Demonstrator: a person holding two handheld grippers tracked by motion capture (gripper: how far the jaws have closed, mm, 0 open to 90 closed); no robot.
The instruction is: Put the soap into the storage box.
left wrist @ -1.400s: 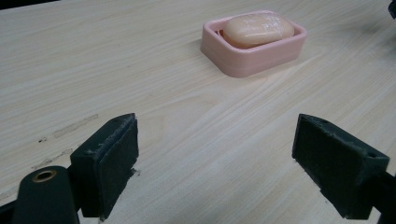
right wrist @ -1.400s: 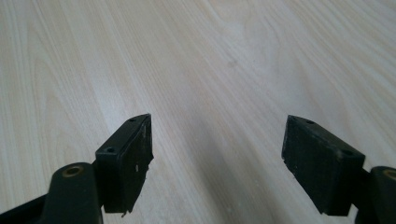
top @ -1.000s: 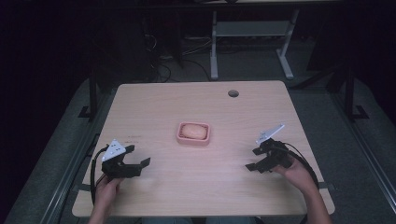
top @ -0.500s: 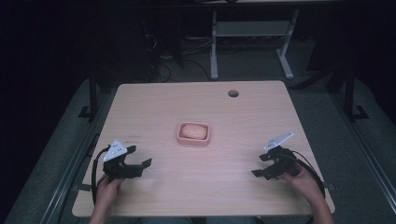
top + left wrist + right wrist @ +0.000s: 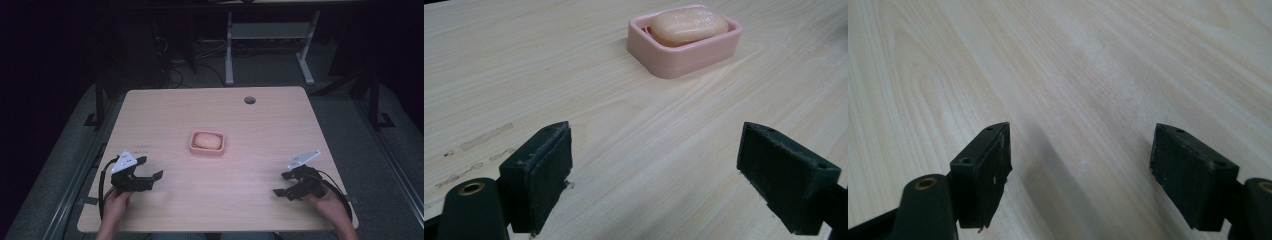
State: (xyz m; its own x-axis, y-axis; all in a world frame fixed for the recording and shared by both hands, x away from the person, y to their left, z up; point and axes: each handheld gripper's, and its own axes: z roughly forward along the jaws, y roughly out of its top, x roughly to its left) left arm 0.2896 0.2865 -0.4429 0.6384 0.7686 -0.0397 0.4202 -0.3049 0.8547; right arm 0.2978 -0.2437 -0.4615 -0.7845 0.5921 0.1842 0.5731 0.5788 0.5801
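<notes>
Two grippers are held low over the wooden table (image 5: 165, 110), both with their jaws spread apart and nothing between the pads. The pale bar of soap (image 5: 689, 26) is seen ahead of the left gripper (image 5: 656, 167), beyond its fingertips and slightly toward the right finger (image 5: 781, 175), well apart from both pads. From the right gripper (image 5: 290, 183), the soap lies well away, up the table and toward the other hand; bare wood grain is seen between its fingers (image 5: 983, 170).

Compared with a second earlier, the right gripper has been drawn nearer the person's edge of the table and a little lower, farther from the soap, while the left gripper has been kept in place.

The soap is held in a pink soap dish (image 5: 207, 150) near the table's middle, lying flat within its rim.
</notes>
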